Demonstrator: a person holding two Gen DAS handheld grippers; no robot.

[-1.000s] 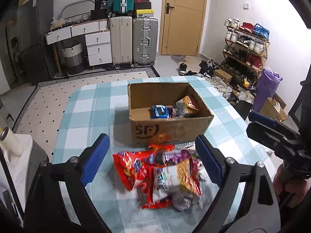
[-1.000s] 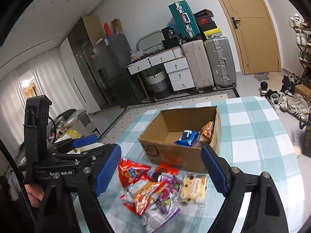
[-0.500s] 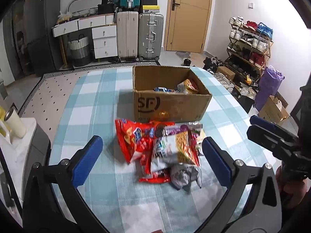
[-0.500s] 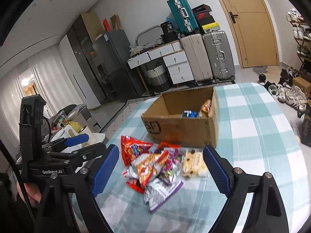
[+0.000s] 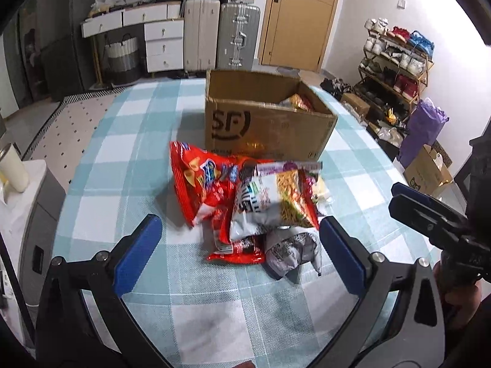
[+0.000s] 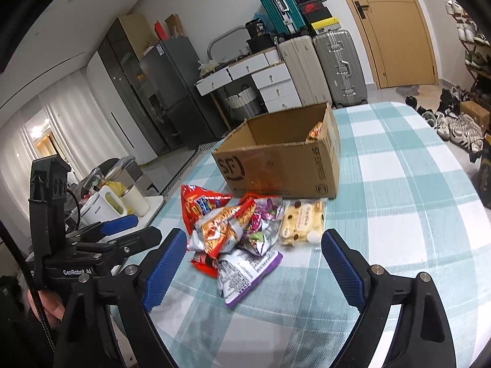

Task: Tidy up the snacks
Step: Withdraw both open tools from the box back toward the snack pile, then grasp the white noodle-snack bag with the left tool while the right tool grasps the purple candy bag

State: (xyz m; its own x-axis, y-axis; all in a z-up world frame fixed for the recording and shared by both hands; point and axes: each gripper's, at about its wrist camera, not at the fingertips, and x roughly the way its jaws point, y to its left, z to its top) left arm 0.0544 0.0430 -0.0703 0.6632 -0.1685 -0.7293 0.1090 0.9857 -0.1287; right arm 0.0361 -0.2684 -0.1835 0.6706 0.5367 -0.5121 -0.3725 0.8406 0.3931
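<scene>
A pile of snack bags lies on the checked tablecloth just in front of a brown cardboard box [image 5: 267, 128]. The pile holds a red chip bag [image 5: 199, 181], a silver and orange noodle bag [image 5: 270, 202] and a purple-edged silver bag [image 6: 245, 273]. A pale cookie pack [image 6: 302, 224] lies at the pile's right. The box [image 6: 282, 162] holds a few snacks. My left gripper [image 5: 239, 254] is open and empty, low over the table before the pile. My right gripper [image 6: 254, 263] is open and empty, also near the pile.
The round table [image 5: 129, 141] has a teal and white checked cloth. A side counter with a kettle [image 6: 104, 205] and cup stands to the left. Suitcases [image 5: 236, 36], drawers and a door are behind. A shoe rack [image 5: 396, 61] stands at the right.
Both grippers have dropped lower and pulled back toward me from the box; the pile now sits between the fingers in each view. Both stay open and empty.
</scene>
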